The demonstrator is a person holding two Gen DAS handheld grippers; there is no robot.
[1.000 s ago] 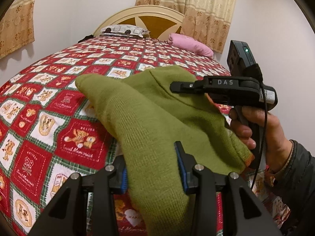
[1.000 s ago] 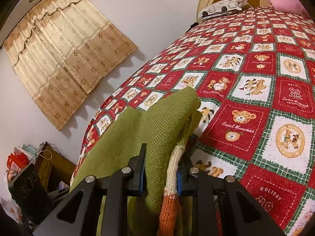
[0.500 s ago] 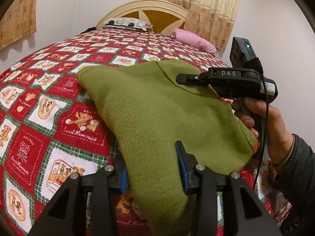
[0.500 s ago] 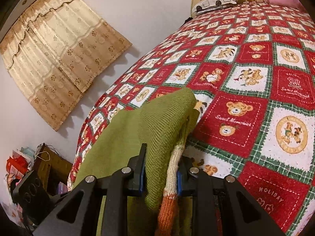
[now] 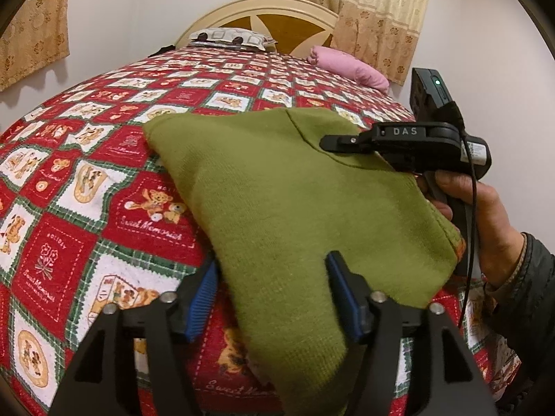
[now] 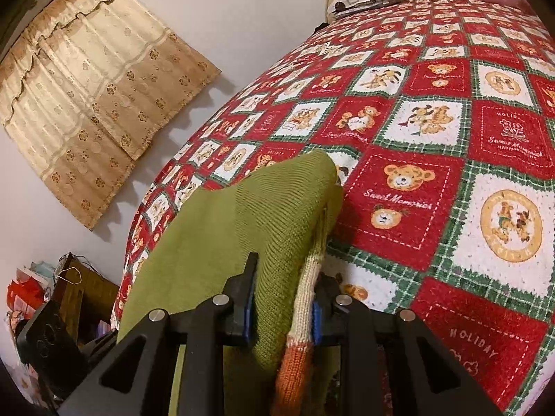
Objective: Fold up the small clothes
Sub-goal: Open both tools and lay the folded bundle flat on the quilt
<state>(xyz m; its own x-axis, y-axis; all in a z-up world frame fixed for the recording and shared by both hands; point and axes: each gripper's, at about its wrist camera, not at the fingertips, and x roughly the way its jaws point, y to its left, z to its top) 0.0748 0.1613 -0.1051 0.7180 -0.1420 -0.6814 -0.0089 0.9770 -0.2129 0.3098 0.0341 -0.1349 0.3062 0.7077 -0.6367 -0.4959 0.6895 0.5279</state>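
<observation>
The green knit garment point(image 5: 295, 201) is spread over the near right part of the bed, its far corner lying on the red patchwork bedspread point(image 5: 86, 180) and its near end lifted off the cover by both tools. The left gripper point(image 5: 274, 294) has its blue-padded fingers apart with a fold of the green cloth running between them; the pads look slack on it, so whether they pinch at all I cannot tell. The right gripper point(image 6: 282, 306) is clamped on the garment's edge, green cloth and a cream-and-orange ribbed cuff point(image 6: 298, 326) bunched between its pads, and in the left view it is seen at the right side of the cloth, held in the person's right hand point(image 5: 485, 228). The step in hand looks like laying the piece out flat, or carrying one half over the other, before a fold is pressed. The next move calls for both tools to travel together so the knit stays taut, then lower it onto the cover and let go cleanly. The right edge of the mattress lies close beside the right gripper, so cloth set down there could slide off; the open room is to the left and far, toward the grey patterned pillow point(image 5: 229, 36) and the pink pillow point(image 5: 350, 66).
</observation>
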